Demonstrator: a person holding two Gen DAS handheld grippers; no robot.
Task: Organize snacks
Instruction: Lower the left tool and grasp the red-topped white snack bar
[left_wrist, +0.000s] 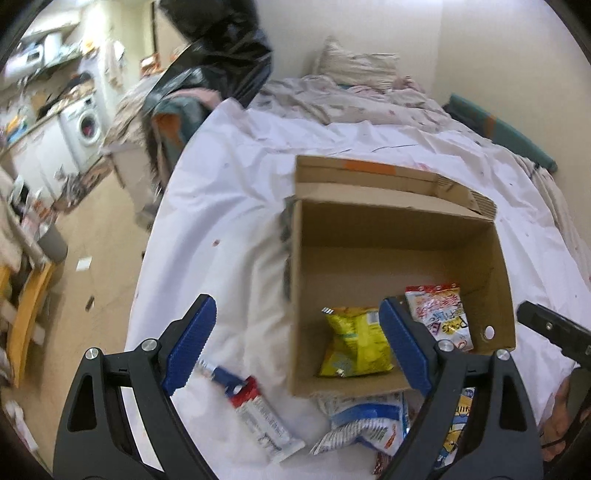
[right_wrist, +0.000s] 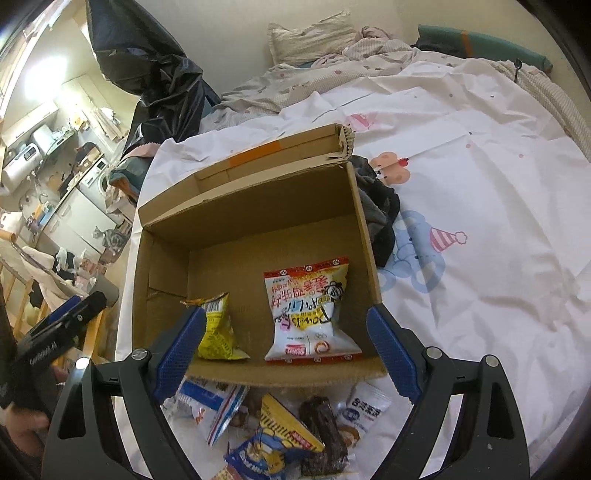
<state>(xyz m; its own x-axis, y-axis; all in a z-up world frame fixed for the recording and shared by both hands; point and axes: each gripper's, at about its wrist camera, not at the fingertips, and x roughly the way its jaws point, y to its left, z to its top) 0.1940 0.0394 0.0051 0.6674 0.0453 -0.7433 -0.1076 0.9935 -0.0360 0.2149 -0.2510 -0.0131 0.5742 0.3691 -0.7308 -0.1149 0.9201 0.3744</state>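
Note:
An open cardboard box (left_wrist: 399, 236) (right_wrist: 258, 206) stands on the white bed sheet. Inside lie a yellow snack bag (left_wrist: 354, 343) (right_wrist: 216, 328) and a white-and-red snack bag (left_wrist: 441, 314) (right_wrist: 312, 310). Loose snacks lie in front of the box: a red-white-blue stick pack (left_wrist: 258, 417), a blue-white bag (left_wrist: 365, 421) (right_wrist: 210, 402), a yellow-blue bag (right_wrist: 280, 443), a dark bar (right_wrist: 325, 432) and a small white pack (right_wrist: 364, 410). My left gripper (left_wrist: 299, 347) is open and empty above the box's near left corner. My right gripper (right_wrist: 288, 354) is open and empty above the box's near wall.
The bed sheet (right_wrist: 480, 221) stretches right and back, with a crumpled duvet and pillow (right_wrist: 310, 37) at the far end. Dark clothing (right_wrist: 380, 210) lies against the box's right side. A black plastic bag (left_wrist: 221, 48) hangs beyond the bed's left edge. The cluttered floor (left_wrist: 92, 258) lies left.

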